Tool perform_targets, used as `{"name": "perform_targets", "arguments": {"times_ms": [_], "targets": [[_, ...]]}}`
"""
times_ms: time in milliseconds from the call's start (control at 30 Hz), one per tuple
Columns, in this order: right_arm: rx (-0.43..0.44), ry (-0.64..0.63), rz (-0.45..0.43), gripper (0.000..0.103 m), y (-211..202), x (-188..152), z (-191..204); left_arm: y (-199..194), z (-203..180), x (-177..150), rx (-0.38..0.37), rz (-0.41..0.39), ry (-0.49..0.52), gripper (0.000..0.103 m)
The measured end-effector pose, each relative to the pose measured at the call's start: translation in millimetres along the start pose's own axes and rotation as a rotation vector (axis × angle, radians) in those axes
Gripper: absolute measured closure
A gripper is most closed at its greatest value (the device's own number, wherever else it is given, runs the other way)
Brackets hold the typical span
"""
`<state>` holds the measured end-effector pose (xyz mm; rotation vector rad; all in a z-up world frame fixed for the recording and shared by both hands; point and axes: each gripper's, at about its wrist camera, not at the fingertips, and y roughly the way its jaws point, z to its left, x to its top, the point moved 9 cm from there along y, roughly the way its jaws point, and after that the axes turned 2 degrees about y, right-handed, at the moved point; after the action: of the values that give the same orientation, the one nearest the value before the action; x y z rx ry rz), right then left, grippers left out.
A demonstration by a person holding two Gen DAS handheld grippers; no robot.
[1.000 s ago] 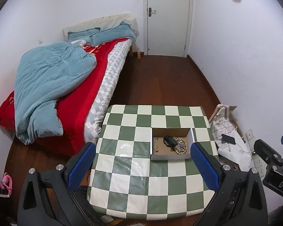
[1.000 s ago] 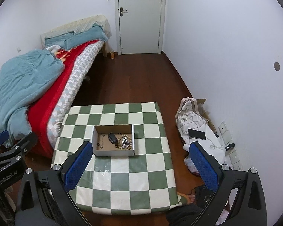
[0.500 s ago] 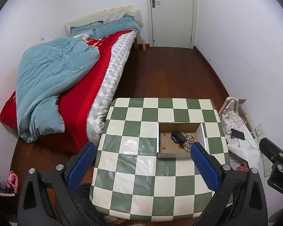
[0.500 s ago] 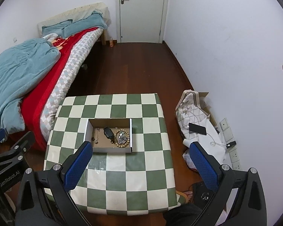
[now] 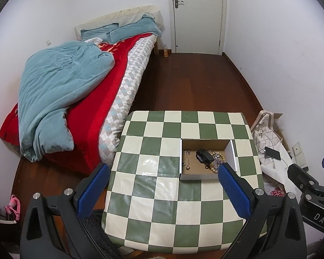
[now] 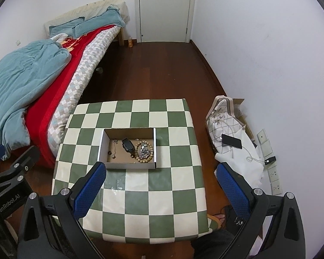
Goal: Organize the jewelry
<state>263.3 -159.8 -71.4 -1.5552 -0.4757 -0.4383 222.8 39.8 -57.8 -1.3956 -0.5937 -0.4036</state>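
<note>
A shallow cardboard box [image 5: 232, 153] [image 6: 127, 165] sits on a green and white checkered table [image 5: 162, 194] [image 6: 140, 194]. Inside lie a black watch-like band [image 5: 203, 155] [image 6: 127, 145], a wooden bead bracelet [image 6: 138, 154], a silver chain [image 6: 144, 150] [image 5: 217, 161] and small thin pieces [image 5: 186, 164] [image 6: 113, 150] at the left. My left gripper [image 5: 162, 172] is open and empty, high above the table's near side. My right gripper [image 6: 161, 170] is open and empty, above the table just in front of the box.
A bed [image 5: 75, 90] with a red cover and blue quilt stands left of the table. A white bag with a phone [image 6: 231, 141] on it lies on the floor to the right, by wall sockets [image 6: 274, 172]. A closed door [image 6: 165, 8] is at the far end.
Both grippers have tilted down and shifted; the table and box now sit lower and nearer the centre in the views. Both stay open.
</note>
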Motion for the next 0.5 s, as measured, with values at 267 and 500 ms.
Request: {"name": "perform_targets", "arguments": {"times_ms": [267,500], "targets": [[0.007,0.002,-0.007,0.0,-1.0,0.7,2.1,-1.2,-2.0,1.2,0.001,-0.009,-0.003,0.001],[0.011,0.004,-0.008,0.0,-1.2,1.4,2.5,-3.5,-2.0,2.6,0.006,-0.015,-0.008,0.001]]}}
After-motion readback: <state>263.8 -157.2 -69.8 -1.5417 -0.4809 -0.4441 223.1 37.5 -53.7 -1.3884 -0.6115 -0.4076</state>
